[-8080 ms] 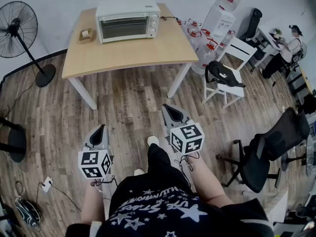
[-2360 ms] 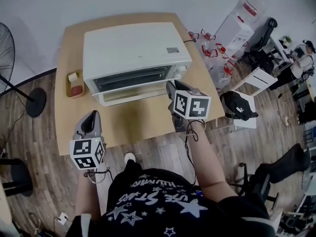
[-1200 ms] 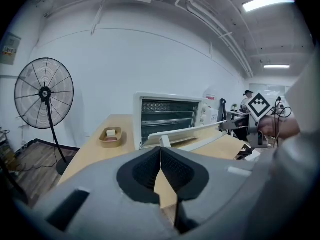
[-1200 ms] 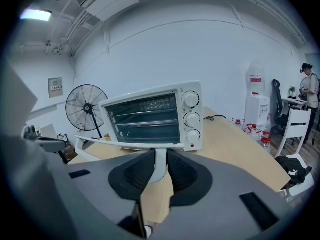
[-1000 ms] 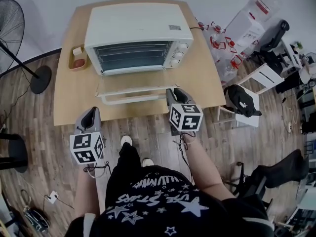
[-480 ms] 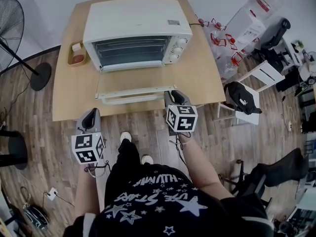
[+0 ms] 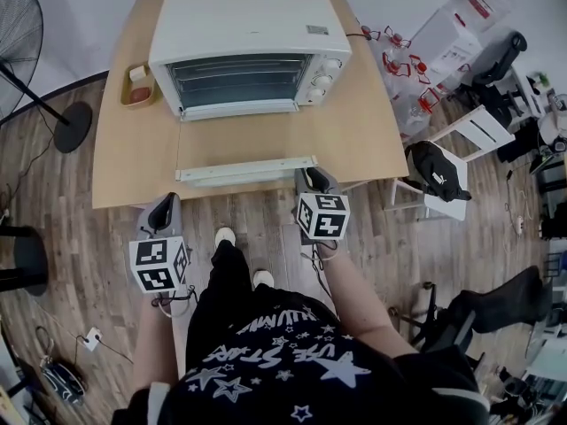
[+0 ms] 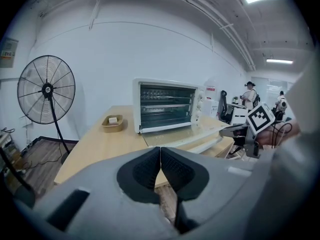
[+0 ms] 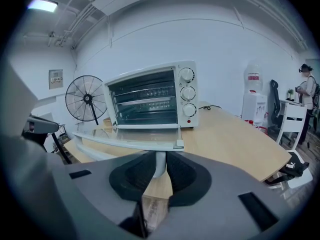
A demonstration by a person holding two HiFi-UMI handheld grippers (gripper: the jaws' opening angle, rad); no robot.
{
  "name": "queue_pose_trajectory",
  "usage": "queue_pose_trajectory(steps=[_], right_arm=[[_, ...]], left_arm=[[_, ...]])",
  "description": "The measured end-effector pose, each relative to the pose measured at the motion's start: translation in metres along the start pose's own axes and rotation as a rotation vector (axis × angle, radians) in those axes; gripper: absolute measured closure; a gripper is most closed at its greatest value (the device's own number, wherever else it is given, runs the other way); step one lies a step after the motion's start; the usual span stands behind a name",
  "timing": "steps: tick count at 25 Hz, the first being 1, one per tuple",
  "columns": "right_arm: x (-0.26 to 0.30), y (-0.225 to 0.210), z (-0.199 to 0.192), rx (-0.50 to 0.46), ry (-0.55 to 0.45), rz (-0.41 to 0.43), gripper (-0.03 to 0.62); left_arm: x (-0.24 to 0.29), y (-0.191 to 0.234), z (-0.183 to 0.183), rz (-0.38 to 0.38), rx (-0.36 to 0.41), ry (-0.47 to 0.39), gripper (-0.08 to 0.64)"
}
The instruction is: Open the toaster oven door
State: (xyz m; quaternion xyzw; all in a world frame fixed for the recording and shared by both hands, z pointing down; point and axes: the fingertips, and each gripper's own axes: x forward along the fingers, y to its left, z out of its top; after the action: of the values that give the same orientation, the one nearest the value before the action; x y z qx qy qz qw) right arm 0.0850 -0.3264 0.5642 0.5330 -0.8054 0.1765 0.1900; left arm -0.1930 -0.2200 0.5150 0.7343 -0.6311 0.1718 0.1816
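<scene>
The white toaster oven (image 7: 248, 34) stands at the back of the wooden table (image 7: 354, 140). Its glass door (image 7: 244, 140) lies folded down flat toward me, and the wire racks inside show. My right gripper (image 7: 312, 177) is shut on the right end of the white door handle (image 7: 246, 172), at the table's front edge. In the right gripper view the handle's end (image 9: 159, 160) sits pinched between the pads of that gripper (image 9: 160, 171). My left gripper (image 7: 165, 209) hangs shut and empty just off the table's front left edge, with its pads together (image 8: 160, 156).
A small wooden tray (image 7: 139, 87) sits left of the oven. A standing fan (image 7: 27, 25) is on the floor at far left. Water jugs (image 7: 403, 60), a white chair with a black bag (image 7: 438, 171) and an office chair (image 7: 478, 312) stand to the right.
The door has swung down from partly open to flat, pulled by my right gripper moving toward me and down. The left gripper has stayed at the table's front left edge.
</scene>
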Motion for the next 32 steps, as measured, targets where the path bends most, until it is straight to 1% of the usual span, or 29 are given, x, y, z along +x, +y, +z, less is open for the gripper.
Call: queue_pose_trajectory(steps=[9, 15, 26, 32], right_arm=[[0.005, 0.0, -0.019, -0.007, 0.021, -0.001, 0.522], [0.011, -0.002, -0.039, -0.008, 0.06, -0.003, 0.523], [0.017, -0.003, -0.054, -0.002, 0.094, -0.016, 0.525], [0.018, -0.003, -0.056, -0.024, 0.092, -0.024, 0.523]], left_arm=[[0.003, 0.0, -0.01, -0.007, -0.01, 0.02, 0.54], [0.003, -0.003, -0.02, -0.015, -0.014, 0.039, 0.54], [0.001, -0.002, -0.031, -0.018, -0.032, 0.055, 0.54], [-0.001, -0.006, -0.034, -0.016, -0.047, 0.056, 0.54]])
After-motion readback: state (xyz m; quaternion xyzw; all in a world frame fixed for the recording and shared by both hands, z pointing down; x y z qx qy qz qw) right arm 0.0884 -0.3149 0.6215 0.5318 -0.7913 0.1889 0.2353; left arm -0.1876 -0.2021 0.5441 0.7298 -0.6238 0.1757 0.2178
